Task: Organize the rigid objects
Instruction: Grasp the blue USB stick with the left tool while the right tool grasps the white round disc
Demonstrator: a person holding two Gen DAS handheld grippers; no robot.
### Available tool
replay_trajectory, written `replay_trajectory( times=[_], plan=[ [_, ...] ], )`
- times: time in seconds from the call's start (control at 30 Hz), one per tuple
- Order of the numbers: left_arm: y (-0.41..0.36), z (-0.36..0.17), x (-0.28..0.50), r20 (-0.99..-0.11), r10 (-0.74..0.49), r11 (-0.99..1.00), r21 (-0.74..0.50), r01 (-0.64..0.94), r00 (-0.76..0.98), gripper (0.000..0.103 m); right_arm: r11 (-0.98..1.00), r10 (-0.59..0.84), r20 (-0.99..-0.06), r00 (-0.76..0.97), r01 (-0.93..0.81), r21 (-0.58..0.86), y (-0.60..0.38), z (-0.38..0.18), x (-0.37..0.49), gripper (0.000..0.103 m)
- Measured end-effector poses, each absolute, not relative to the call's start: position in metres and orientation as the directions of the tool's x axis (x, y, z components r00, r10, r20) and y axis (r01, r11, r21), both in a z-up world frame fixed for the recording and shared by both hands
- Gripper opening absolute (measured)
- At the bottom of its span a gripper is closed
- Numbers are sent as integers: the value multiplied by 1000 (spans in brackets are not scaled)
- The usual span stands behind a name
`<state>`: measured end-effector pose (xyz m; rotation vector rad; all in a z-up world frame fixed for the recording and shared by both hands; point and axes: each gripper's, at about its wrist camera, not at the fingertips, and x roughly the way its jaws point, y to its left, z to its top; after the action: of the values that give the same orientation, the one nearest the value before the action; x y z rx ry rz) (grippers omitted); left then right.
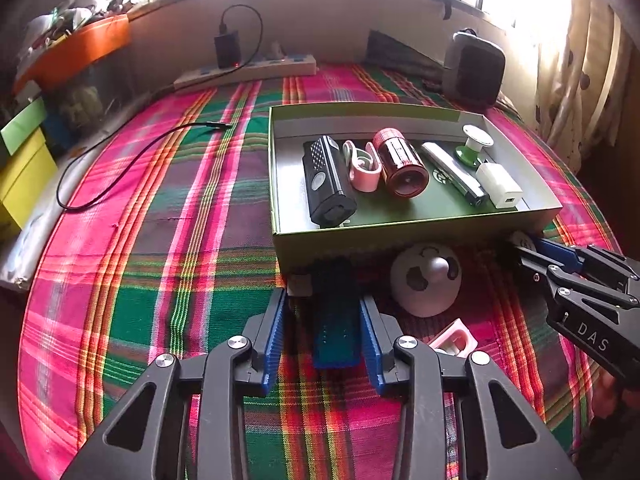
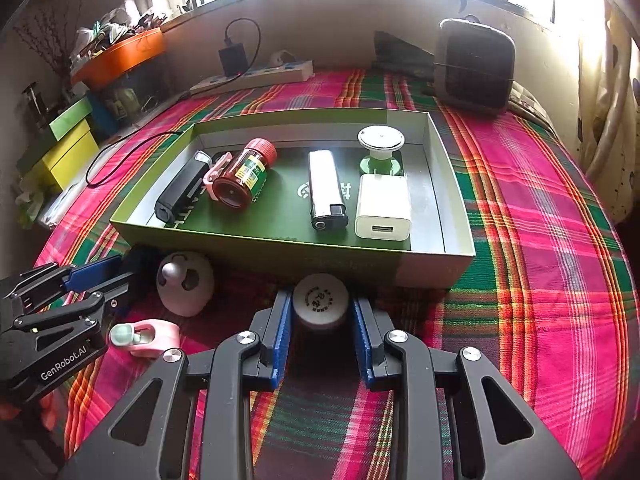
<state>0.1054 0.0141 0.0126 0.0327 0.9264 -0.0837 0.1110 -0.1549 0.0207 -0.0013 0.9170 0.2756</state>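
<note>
The green box (image 2: pixel 256 250) holds a brown bottle (image 2: pixel 240 178) and charger (image 2: pixel 383 210); both tools gape, holding nothing.

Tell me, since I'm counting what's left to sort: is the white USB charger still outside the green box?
No: the white USB charger lies inside the green box, beside the lighter.

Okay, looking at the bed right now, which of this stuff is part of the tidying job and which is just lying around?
Part of the job:
green box
blue block between the left gripper fingers
white round jar between the right gripper fingers
white dome
pink clip

Just lying about:
power strip
black cable
grey heater
orange tray
</note>
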Motion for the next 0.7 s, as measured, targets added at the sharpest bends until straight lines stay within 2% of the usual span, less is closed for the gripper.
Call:
replay_trajectory(
  times=[0.7],
  plan=[
    [16,15,100,-798,-70,996,-25,84,598,33,967,222,-786,578,-231,103,-154,21,108,29]
  ],
)
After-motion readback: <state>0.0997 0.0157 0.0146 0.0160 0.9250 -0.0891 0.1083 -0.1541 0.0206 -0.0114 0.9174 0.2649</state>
